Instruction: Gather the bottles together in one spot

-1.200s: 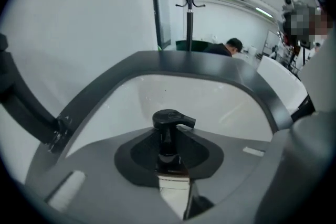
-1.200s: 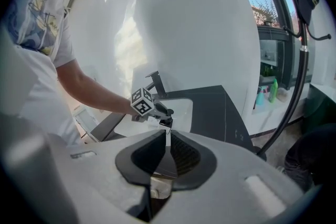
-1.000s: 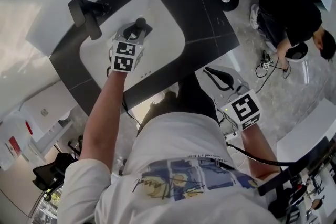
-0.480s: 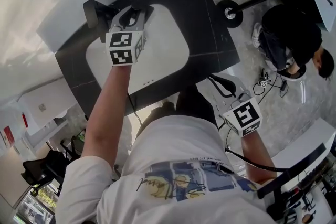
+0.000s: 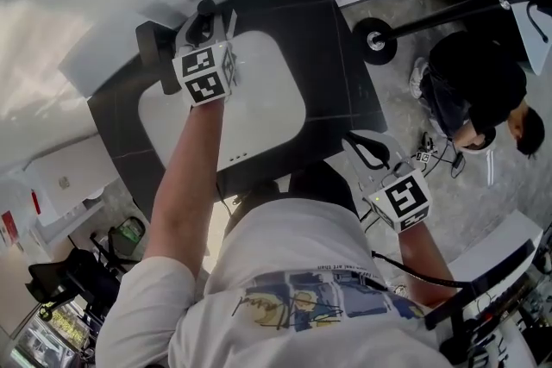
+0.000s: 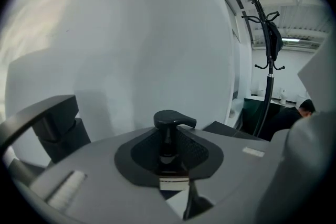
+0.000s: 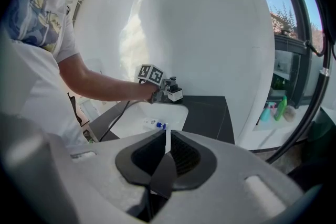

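My left gripper (image 6: 170,168) is shut on a dark pump bottle (image 6: 173,120) with a white label, gripping its neck below the pump head. In the head view the left gripper (image 5: 210,32) holds the bottle (image 5: 205,11) above the back rim of the white sink (image 5: 267,112), next to the black faucet (image 5: 153,43). From the right gripper view, the same bottle (image 7: 174,92) shows in the left gripper (image 7: 163,89). A small blue-capped bottle (image 7: 156,124) lies in the sink (image 7: 134,122). My right gripper (image 5: 365,144) hangs shut and empty at the counter's front right corner, jaws together (image 7: 166,159).
The dark counter (image 5: 341,56) surrounds the sink. A green bottle (image 7: 281,107) and a blue one (image 7: 265,112) stand on a ledge far right. A person (image 5: 479,47) crouches on the floor to the right, near a wheeled stand (image 5: 377,39).
My left gripper has carried the pump bottle up from over the sink basin to its back rim beside the faucet. The right gripper has shifted only slightly.
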Motion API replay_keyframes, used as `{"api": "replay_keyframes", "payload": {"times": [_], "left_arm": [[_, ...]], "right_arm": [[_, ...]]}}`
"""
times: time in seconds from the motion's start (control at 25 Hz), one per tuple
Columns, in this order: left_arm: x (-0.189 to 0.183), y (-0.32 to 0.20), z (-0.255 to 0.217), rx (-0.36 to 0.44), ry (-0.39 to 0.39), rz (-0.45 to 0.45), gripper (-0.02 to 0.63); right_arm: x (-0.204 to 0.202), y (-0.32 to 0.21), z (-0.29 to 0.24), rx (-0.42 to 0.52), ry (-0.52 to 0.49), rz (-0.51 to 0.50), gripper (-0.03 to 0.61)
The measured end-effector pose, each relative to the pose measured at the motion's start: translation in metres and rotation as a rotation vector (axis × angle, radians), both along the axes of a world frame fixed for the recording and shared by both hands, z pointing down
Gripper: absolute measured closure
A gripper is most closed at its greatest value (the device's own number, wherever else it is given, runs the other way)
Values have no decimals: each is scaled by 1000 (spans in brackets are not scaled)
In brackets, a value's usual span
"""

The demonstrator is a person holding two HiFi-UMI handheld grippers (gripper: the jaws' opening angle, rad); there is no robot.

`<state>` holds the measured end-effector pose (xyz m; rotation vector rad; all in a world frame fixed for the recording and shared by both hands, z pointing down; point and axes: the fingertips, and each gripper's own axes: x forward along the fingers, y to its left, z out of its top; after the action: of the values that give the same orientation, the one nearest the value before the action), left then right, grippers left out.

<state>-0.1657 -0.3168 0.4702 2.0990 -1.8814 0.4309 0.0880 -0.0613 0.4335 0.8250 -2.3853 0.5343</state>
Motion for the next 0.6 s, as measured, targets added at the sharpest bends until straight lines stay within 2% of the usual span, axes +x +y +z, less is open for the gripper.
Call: {"api": "replay_keyframes", "payload": {"times": [0.28,0.6], "left_arm": [[-9,-12,4,30,-4,-53,529],[-11,-10,6,62,0,-68,523]], "right_arm": [[2,-10,8,-33,9,-29,548],[3,-9,10,-40,13,-37,548]]}}
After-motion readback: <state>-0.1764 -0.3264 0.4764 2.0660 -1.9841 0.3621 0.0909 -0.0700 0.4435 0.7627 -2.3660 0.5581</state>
